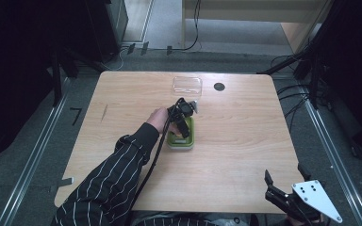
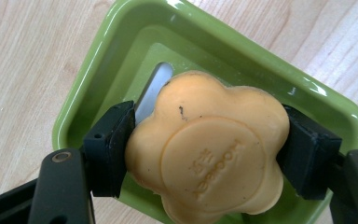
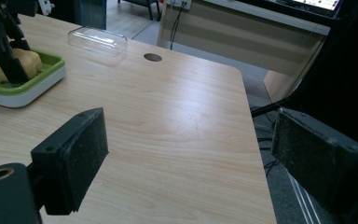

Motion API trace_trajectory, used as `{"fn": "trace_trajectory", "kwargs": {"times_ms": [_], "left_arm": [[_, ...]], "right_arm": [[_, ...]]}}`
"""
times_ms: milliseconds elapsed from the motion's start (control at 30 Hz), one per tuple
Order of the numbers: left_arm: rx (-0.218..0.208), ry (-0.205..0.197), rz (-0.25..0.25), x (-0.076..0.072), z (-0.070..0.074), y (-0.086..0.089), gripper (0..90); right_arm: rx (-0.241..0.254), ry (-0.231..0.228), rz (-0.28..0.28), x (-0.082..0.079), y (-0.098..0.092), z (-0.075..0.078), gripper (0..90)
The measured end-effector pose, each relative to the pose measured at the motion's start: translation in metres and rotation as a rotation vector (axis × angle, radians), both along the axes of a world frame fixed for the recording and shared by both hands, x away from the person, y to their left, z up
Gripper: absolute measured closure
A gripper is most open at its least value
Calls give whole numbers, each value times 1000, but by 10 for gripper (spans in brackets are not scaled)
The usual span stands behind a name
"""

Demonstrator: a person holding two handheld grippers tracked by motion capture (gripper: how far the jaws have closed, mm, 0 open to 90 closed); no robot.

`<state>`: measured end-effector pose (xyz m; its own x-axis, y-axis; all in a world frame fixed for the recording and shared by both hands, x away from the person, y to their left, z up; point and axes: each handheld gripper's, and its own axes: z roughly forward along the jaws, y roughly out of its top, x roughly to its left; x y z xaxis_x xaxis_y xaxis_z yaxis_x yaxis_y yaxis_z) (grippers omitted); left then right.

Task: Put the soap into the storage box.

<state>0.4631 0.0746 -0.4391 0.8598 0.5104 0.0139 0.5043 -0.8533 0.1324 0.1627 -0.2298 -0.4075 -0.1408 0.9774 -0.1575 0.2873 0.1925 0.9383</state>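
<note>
The left gripper (image 2: 205,154) is clamped on the orange flower-shaped soap (image 2: 209,149): one black pad (image 2: 109,149) presses its left lobe, the other its right lobe, with no gap on either side. The soap sits squarely between the pads, stamped face toward the camera, over the green soap dish (image 2: 98,65). Whether its underside rests on the dish floor or hangs just clear cannot be told; in the right gripper view it looks low in the dish.

Judgement: the step in hand is moving the soap at the dish. To do it well the operator should keep the squeeze even across the two lobes, hold the gripper plumb so the soap does not pivot on the pads, and travel straight up or down to keep clear of the raised rim. A slick bar may slip under a sideways pull.

The right gripper (image 3: 186,154) hangs idle at the table's (image 1: 245,155) near right corner, jaws wide apart, holding nothing. The clear lid (image 1: 187,85) lies beyond the dish, apart from it.
</note>
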Motion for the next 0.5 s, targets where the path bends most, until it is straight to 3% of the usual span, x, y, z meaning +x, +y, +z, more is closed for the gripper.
{"fn": "trace_trajectory", "kwargs": {"times_ms": [500], "left_arm": [[3,11,17,1,-6,-1,275]], "right_arm": [[2,3,1,0,0,0,112]]}}
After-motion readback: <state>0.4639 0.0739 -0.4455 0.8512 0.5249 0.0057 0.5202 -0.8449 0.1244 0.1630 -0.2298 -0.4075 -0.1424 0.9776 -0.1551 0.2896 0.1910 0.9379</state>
